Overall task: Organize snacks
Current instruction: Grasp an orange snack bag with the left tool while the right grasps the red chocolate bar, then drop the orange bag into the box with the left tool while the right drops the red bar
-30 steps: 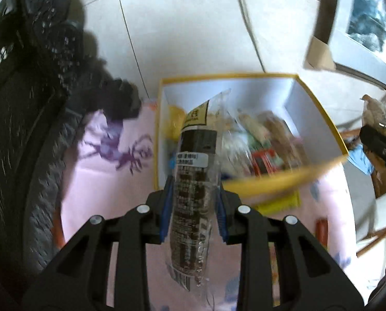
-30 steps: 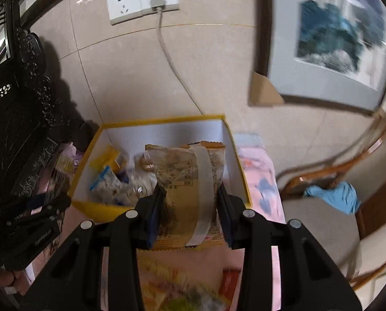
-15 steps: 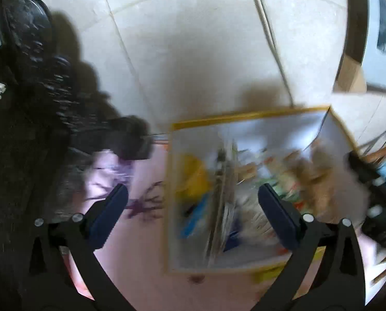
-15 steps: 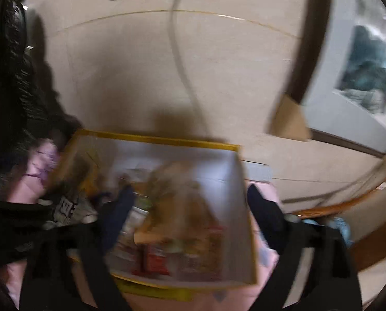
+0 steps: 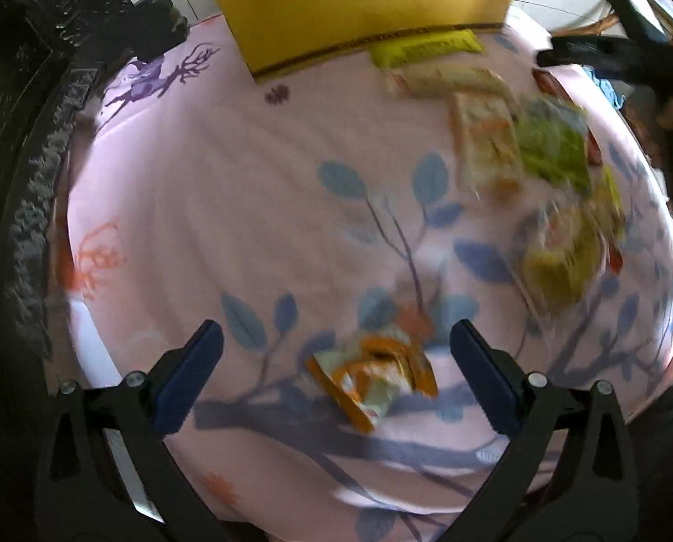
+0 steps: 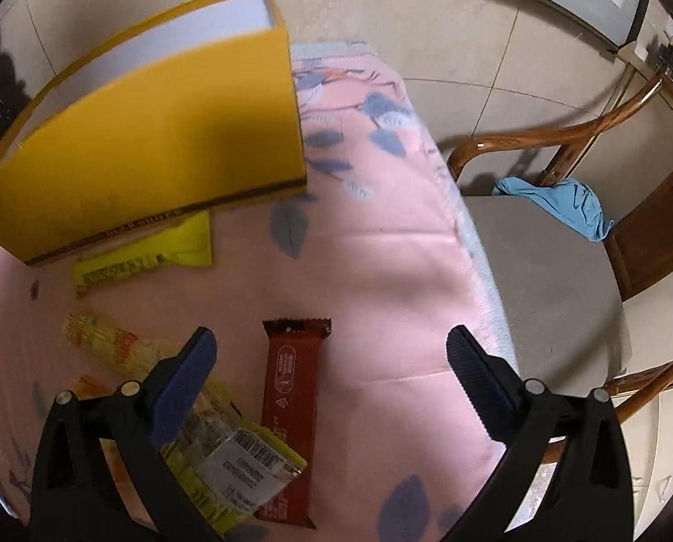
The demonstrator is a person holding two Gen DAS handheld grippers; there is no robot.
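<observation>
A yellow box (image 5: 363, 4) (image 6: 155, 144) stands at the far end of a pink leaf-print cloth (image 5: 255, 189). My left gripper (image 5: 336, 338) hangs open above the cloth. An orange-edged snack packet (image 5: 372, 375) lies between its wide-apart fingers, clear of both pads. My right gripper (image 6: 331, 348) is open too, over a dark red snack bar (image 6: 291, 406) that lies flat between its fingers without touching them. A clear packet with a white label (image 6: 237, 460) overlaps the bar's near end under the left finger.
Several loose packets, blurred, lie on the cloth at the right (image 5: 548, 149). A yellow-green packet (image 6: 146, 257) sits against the box front. A wooden chair (image 6: 539, 271) with a blue cloth (image 6: 557, 203) stands beside the cloth's right edge. Dark carved furniture (image 5: 33, 135) borders the left.
Both grippers let go of their packets over the yellow box and opened wide. They then swung back and down to the loose snacks on the cloth.
</observation>
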